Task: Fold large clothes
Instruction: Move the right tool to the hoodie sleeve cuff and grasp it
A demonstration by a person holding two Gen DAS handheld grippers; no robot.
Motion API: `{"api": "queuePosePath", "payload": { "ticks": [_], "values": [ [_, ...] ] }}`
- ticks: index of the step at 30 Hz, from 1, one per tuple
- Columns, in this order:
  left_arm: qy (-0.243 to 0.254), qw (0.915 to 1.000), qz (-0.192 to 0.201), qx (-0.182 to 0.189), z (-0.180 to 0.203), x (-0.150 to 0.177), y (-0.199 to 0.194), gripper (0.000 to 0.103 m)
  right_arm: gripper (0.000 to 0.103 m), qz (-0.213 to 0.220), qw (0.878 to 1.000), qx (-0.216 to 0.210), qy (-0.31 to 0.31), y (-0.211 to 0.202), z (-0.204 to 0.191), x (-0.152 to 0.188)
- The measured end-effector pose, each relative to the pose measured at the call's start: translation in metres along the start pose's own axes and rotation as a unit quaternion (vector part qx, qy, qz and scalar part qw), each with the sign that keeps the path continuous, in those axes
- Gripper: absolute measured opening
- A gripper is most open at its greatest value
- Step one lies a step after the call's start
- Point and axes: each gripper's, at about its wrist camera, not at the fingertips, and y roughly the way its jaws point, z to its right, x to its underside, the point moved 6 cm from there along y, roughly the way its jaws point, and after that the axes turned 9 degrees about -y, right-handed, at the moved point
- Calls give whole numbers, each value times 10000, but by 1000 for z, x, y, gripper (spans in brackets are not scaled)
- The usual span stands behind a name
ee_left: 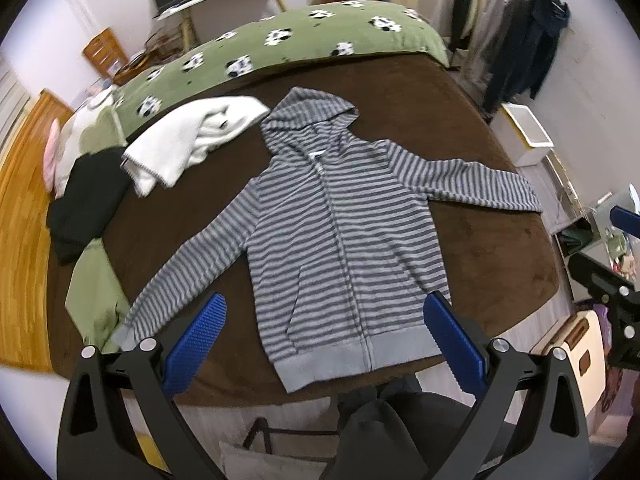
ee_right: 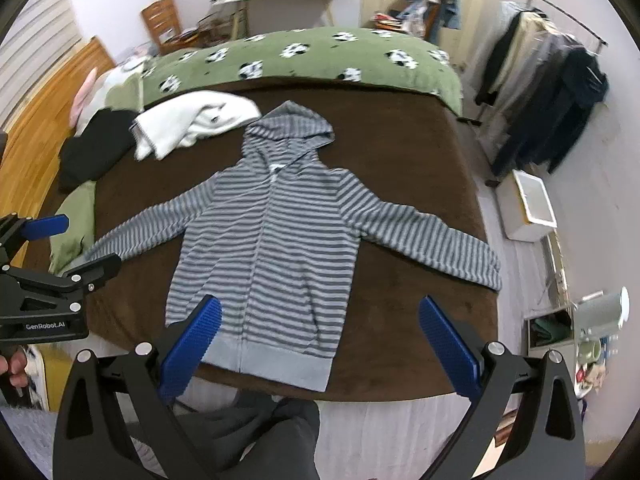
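Note:
A grey striped zip hoodie point(ee_left: 340, 220) point(ee_right: 264, 232) lies flat, front up, on the brown bed cover point(ee_left: 500, 248) point(ee_right: 408, 292), hood pointing away, both sleeves spread sideways, hem near the front edge. My left gripper point(ee_left: 324, 312) hovers open above the hem with nothing between its blue fingers point(ee_left: 196, 344). My right gripper point(ee_right: 318, 316) is also open and empty, held over the hem's right part; its blue fingers point(ee_right: 448, 344) stand wide apart. The left gripper point(ee_right: 60, 240) shows at the left edge of the right wrist view, held by a hand point(ee_right: 12, 368).
A white garment point(ee_left: 192, 140) point(ee_right: 192, 120) and a black garment point(ee_left: 88, 200) point(ee_right: 96, 144) lie at the bed's left. A green panda blanket point(ee_left: 280, 44) point(ee_right: 304, 56) covers the far side. A clothes rack point(ee_right: 552, 92) and white bin point(ee_right: 532, 208) stand right. A person's legs point(ee_right: 272, 432) are below.

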Motion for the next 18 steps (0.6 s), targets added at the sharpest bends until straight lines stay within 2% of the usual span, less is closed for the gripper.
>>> {"api": "queuePosePath", "payload": {
  "ticks": [9,12,15,17,18],
  "values": [
    [791,9965,50,253,43,-47,24,97,97,-18,9940,532,956,1,67,13],
    [1032,9938,-38,416,64,-58,45,97,97,-23,9881,676,1383,6,94,28],
    [1198,9921,-109,368,83,-65,75,97,97,-72,9832,795,1639,14,113,43],
    [1177,9925,-165,282,94,-69,93,97,97,-104,9801,833,1799,26,127,53],
    [1099,9930,-239,356,101,-71,106,97,97,-117,9782,889,1871,34,137,59]
  ]
}}
